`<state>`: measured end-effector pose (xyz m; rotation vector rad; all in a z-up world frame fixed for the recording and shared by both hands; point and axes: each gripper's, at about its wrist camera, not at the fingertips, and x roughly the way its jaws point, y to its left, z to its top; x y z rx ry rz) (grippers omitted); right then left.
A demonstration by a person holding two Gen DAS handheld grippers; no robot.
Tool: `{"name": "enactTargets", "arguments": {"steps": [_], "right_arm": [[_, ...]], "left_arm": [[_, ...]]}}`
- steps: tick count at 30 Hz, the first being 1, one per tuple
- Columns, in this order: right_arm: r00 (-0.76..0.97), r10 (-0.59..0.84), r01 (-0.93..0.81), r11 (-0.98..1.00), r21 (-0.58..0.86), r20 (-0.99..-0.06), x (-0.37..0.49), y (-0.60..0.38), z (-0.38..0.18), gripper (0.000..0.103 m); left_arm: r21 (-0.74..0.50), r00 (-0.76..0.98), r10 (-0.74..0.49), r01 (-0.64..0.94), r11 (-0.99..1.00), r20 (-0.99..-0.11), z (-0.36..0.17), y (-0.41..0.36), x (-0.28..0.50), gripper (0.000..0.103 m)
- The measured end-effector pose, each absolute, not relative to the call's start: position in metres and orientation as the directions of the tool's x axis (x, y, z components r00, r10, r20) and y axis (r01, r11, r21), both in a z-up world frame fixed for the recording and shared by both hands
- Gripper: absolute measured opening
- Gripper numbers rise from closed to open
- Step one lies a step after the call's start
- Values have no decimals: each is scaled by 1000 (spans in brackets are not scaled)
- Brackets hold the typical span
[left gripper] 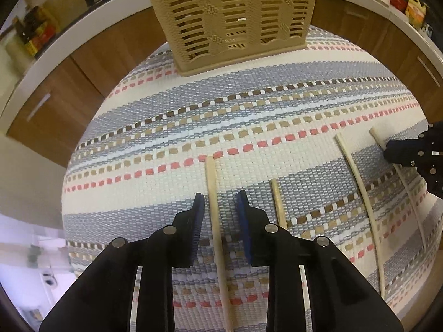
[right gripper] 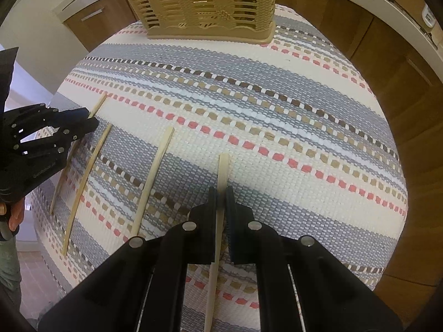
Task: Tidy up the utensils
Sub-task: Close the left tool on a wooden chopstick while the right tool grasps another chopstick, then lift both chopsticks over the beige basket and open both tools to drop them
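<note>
My left gripper [left gripper: 218,202] stands released, its pads astride the leftmost chopstick [left gripper: 214,210] without touching. My right gripper [right gripper: 221,193] is clenched on the rightmost chopstick [right gripper: 223,171], both on the striped mat [right gripper: 277,110].

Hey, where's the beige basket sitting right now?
The beige basket stands at the far edge of the striped mat, top centre in both wrist views, well beyond the four chopsticks lying near the grippers.

Chopstick [left gripper: 214,207] between parted jaws of left gripper [left gripper: 220,202], on striped mat [left gripper: 249,116]
</note>
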<state>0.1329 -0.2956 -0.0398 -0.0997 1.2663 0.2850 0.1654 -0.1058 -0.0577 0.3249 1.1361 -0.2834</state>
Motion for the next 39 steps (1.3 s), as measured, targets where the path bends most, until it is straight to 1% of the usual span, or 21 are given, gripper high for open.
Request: {"name": "enactTargets", "arguments": {"steps": [5,7,9,12,13,14,16,18,21,22,24,27,31,35,39], "right_arm": [[263,121,-276,960,46,-957,139,-273,-48,6],[261,106,-288,957,28,-959,139,-271,-48,5],[259,106,-288,957,28,-960,140,-270,-48,5],[266,128,-274,960,52,-956,141,-273,-48,4],[274,145,-271,960,68,-951,141,-274,-47,4],[288,172,-272,958,91,-942,141,-276,-45,4],[316,201,-276,954,113,-927,139,-280,-37,4],[367,233,-287,949,129,-901,135,-282,-22,4],[448,270,-303,943,140,-852,131,-285,5,4],[479,278,-305,942,139,-833,131,-285,16,4],[525,302,-313,938,149,-796,132,-288,36,4],[606,322,-317,936,150,-727,138,-291,69,4],[702,348,-320,934,162,-622,150,-288,107,4],[777,345,-305,938,165,-526,171,-289,134,4],[838,325,-285,946,156,-439,193,-290,160,4]], "left_arm": [[108,363,-46,392,914,-931,-57,-108,170,23],[101,349,-52,403,910,-936,-56,-109,173,20],[71,333,-80,416,906,-939,-56,-110,174,3],[63,347,-91,408,911,-933,-55,-108,175,4],[22,347,-129,399,917,-929,-53,-104,176,4],[-44,343,-190,390,920,-920,-50,-99,177,3],[-117,357,-257,368,922,-898,-42,-89,177,3],[-166,400,-312,359,918,-862,-27,-79,175,3],[-226,487,-386,355,907,-784,6,-65,171,3],[-249,523,-413,356,901,-745,21,-59,170,3],[-279,567,-441,353,893,-696,40,-53,170,4],[-336,649,-492,359,871,-581,80,-40,178,4],[-357,734,-505,369,858,-455,125,-41,188,4],[-366,800,-497,375,852,-337,157,-43,206,4],[-333,849,-461,370,867,-258,177,-58,219,4]]}}
